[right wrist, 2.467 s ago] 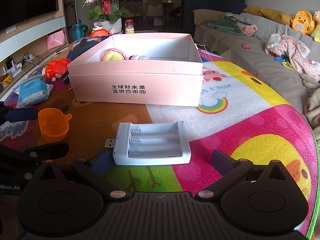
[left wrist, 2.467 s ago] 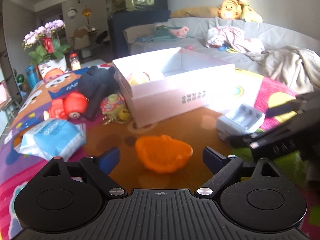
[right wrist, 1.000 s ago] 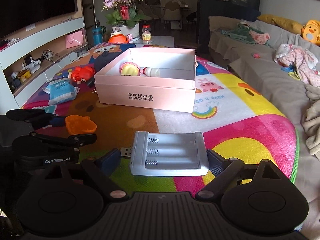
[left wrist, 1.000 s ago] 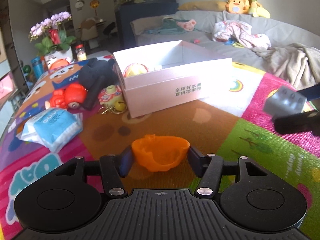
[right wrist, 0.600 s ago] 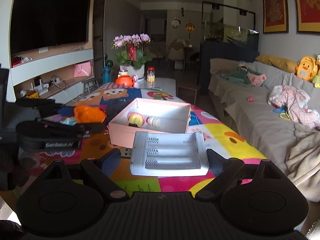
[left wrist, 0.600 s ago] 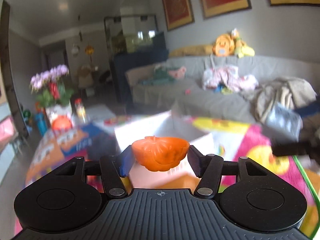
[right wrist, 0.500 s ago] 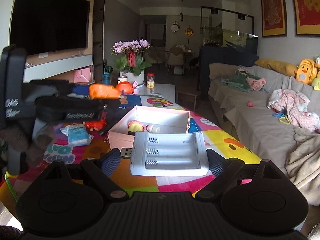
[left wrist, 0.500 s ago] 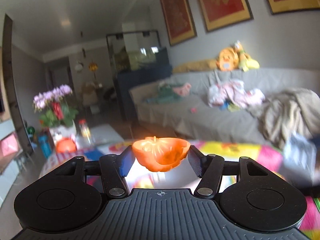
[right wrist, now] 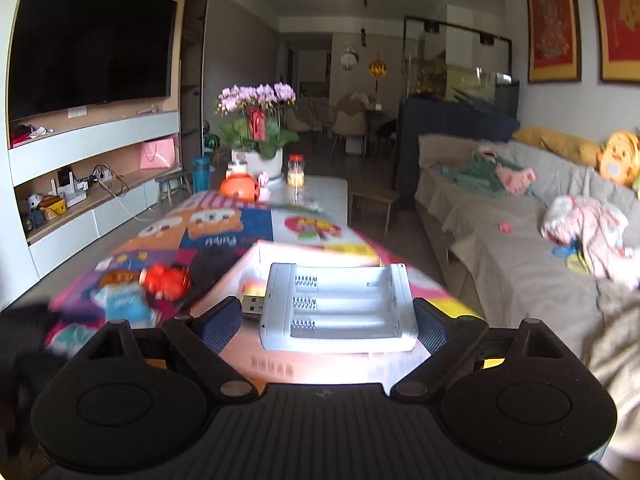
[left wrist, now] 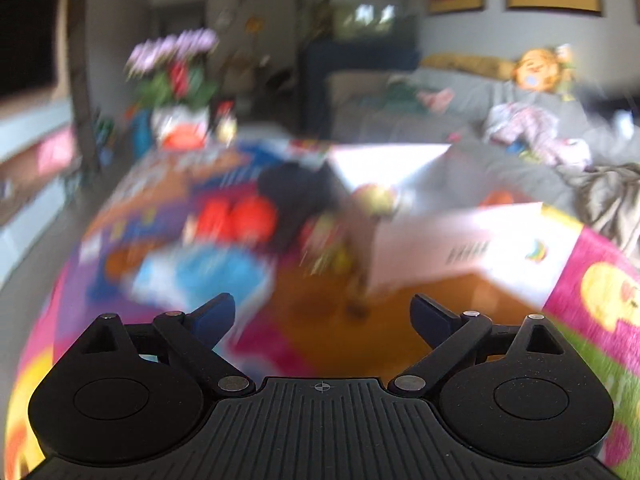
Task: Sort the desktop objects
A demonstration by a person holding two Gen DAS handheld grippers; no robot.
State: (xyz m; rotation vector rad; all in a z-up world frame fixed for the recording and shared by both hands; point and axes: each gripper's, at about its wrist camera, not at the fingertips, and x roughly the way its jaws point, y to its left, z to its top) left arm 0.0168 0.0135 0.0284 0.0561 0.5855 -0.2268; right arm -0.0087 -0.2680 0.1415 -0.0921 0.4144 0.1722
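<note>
Left hand-held gripper (left wrist: 322,316), right hand-held gripper (right wrist: 328,322): black ribbed housing, round side discs, silver screws, blue-padded fingers (left wrist: 214,314).

The table (right wrist: 224,236) has a colourful cartoon cover. On it stands the pink box (right wrist: 320,364). Left of the box lie a red toy (right wrist: 166,276) and a blue packet (right wrist: 122,302)

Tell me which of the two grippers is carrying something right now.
The right gripper: a white battery charger sits clamped between its blue pads. The left gripper stands open with nothing between its jaws, which have just been opening.
</note>
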